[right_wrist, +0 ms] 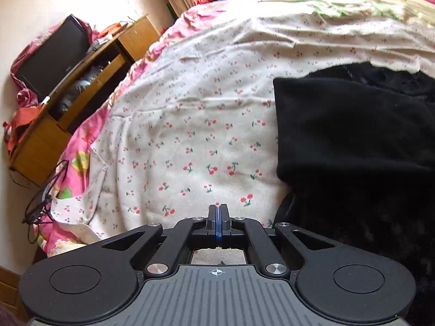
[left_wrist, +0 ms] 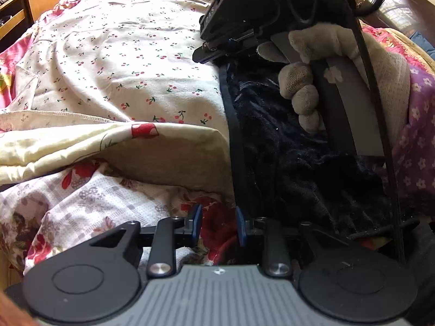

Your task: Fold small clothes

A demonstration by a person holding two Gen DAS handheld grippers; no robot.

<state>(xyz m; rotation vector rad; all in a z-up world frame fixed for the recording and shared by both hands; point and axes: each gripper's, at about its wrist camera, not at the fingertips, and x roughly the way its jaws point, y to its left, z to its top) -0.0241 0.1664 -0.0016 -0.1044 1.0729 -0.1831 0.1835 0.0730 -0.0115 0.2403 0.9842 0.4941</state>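
Observation:
A dark fuzzy garment (left_wrist: 285, 149) lies on a cherry-print cloth (left_wrist: 122, 54) spread over the bed. Its black hem band runs down to the right-hand finger of my left gripper (left_wrist: 218, 225). That gripper's blue pads stand apart, with only red floral bedding showing in the gap. In the right wrist view the black garment (right_wrist: 353, 135) lies folded at the right, a smooth layer over a fuzzy one. My right gripper (right_wrist: 217, 218) is shut just left of it, over the cherry-print cloth (right_wrist: 190, 135), with nothing seen between its pads. A gloved hand (left_wrist: 307, 92) holds that gripper's body (left_wrist: 239, 13) above the garment.
A cream cloth (left_wrist: 108, 144) and floral bedding (left_wrist: 81, 203) are bunched at the near edge. Purple flowered fabric (left_wrist: 418, 149) lies to the right. Beside the bed stand a wooden shelf unit (right_wrist: 81, 81) with a black box (right_wrist: 49, 59) on top, and loose cables (right_wrist: 46, 195).

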